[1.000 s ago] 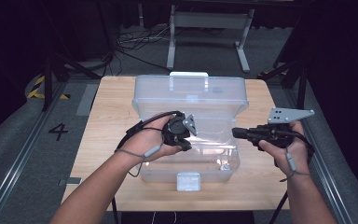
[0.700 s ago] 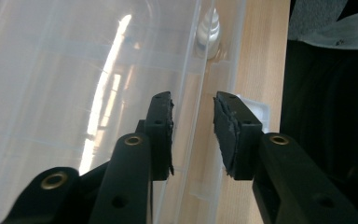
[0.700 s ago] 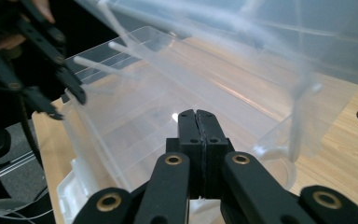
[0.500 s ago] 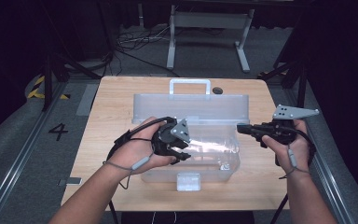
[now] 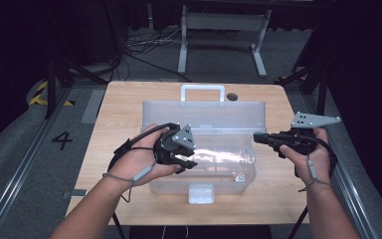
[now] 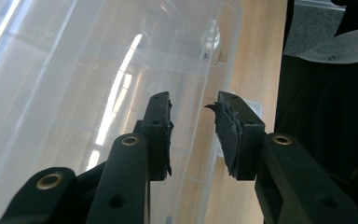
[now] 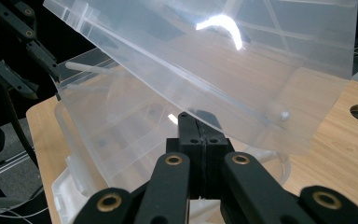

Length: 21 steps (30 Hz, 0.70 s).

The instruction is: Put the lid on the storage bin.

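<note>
Left tool (image 5: pixel 186 162) hovers over the open mouth of the clear plastic box (image 5: pixel 229 172), its jaws spread apart with nothing between them; in the left gripper view they frame the box's near wall (image 6: pixel 205 154) from above, not touching it as far as can be told. The right tool (image 5: pixel 258 138) points in from the right at the box's right end, level with the lower edge of the lid; in the right gripper view its jaws are pressed flat together, and whether a thin edge of plastic sits pinched between them cannot be made out.

That box stands in the middle of the wooden desk (image 5: pixel 119 104). Its clear lid (image 5: pixel 204 117) is raised and stands up along the far side, tilted, with a white handle (image 5: pixel 202 92) at its top edge. A white latch (image 5: pixel 201 193) sits at the middle of the box's near wall. Just behind the lid, a small dark round hole (image 5: pixel 232 96) shows in the desk top.
</note>
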Each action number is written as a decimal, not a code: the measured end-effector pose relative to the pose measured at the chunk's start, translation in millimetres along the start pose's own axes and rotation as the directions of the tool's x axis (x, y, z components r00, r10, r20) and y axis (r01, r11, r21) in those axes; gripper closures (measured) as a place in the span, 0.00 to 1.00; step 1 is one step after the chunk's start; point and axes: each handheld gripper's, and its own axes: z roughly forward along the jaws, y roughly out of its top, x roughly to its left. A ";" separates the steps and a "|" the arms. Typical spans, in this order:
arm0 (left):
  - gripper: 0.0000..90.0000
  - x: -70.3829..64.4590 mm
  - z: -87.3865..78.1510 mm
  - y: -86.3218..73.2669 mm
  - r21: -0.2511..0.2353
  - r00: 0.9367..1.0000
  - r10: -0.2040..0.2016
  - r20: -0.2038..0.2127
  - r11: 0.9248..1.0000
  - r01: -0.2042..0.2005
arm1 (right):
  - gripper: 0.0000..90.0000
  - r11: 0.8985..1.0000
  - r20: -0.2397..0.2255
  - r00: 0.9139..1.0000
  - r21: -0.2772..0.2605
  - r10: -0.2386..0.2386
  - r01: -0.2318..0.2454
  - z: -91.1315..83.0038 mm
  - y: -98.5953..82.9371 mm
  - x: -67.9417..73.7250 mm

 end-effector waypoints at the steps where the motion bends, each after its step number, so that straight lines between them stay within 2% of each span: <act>1: 0.73 0.2 -1.3 -1.5 -0.009 1.000 -0.008 -0.005 1.000 0.008 | 1.00 1.000 -0.001 1.000 0.002 0.000 0.000 -0.3 0.0 0.1; 11: 0.74 6.1 -12.9 -15.6 -0.040 0.999 -0.050 -0.018 0.998 0.049 | 1.00 1.000 0.010 1.000 0.011 -0.007 0.006 -1.3 -1.3 0.7; 19: 0.77 14.7 -23.5 -35.4 -0.090 0.993 -0.118 -0.030 0.989 0.114 | 1.00 1.000 0.013 1.000 0.015 -0.001 0.001 -3.0 -3.1 2.3; 21: 0.77 15.3 -24.2 -37.0 -0.094 0.992 -0.122 -0.032 0.988 0.118 | 1.00 1.000 0.013 1.000 0.011 0.003 -0.003 -3.6 -3.6 2.8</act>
